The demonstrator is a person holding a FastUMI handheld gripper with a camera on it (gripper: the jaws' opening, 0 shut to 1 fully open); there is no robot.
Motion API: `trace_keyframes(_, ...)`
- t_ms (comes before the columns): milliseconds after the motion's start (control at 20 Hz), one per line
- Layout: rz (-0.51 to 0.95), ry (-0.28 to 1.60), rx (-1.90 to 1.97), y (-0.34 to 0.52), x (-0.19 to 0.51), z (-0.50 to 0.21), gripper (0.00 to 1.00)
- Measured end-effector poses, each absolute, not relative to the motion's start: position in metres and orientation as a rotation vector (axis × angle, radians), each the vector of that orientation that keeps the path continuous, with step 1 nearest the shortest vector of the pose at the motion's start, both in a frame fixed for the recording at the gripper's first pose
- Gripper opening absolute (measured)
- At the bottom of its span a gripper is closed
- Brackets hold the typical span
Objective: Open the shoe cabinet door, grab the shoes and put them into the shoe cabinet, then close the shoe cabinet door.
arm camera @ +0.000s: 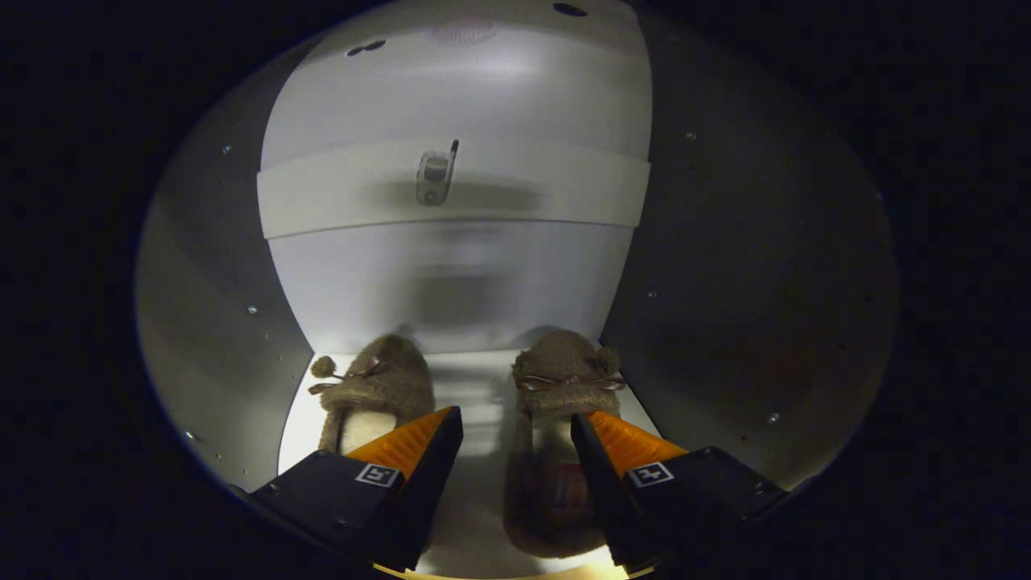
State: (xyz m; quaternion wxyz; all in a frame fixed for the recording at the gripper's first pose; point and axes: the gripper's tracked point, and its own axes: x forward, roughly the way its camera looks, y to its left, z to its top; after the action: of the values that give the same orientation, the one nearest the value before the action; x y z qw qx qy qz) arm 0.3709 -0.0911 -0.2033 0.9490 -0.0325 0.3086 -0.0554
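Observation:
I am looking into the shoe cabinet point(451, 274), at its pale back wall and white shelf floor point(477, 387). Two brown fuzzy slippers with small bows stand side by side on that floor, toes to the back wall. The left slipper point(378, 387) lies just beyond my left finger, which hides its heel. The right slipper point(564, 366) runs back under my right finger, and part of its side lies in the gap between the fingers. My gripper point(515, 415) is open just above the shelf, and neither finger presses on a slipper.
Grey side walls point(209, 266) with small screw heads close in on both sides. A pale cross band runs across the back wall with a small metal fitting point(435, 177) on it. The cabinet's roof point(483, 32) has a few dark holes.

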Motion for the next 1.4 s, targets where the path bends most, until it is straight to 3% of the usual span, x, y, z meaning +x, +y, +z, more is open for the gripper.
trace_keyframes(350,-0.087,0.392,-0.079,-0.070,0.294,-0.085,0.97)
trace_keyframes(600,-0.083,0.268,-0.068,-0.065,0.218,-0.035,0.98)
trace_keyframes(1050,-0.123,0.117,0.012,-0.098,0.070,0.014,0.98)
trace_keyframes(1400,-0.240,0.099,0.039,-0.169,-0.027,0.019,0.98)
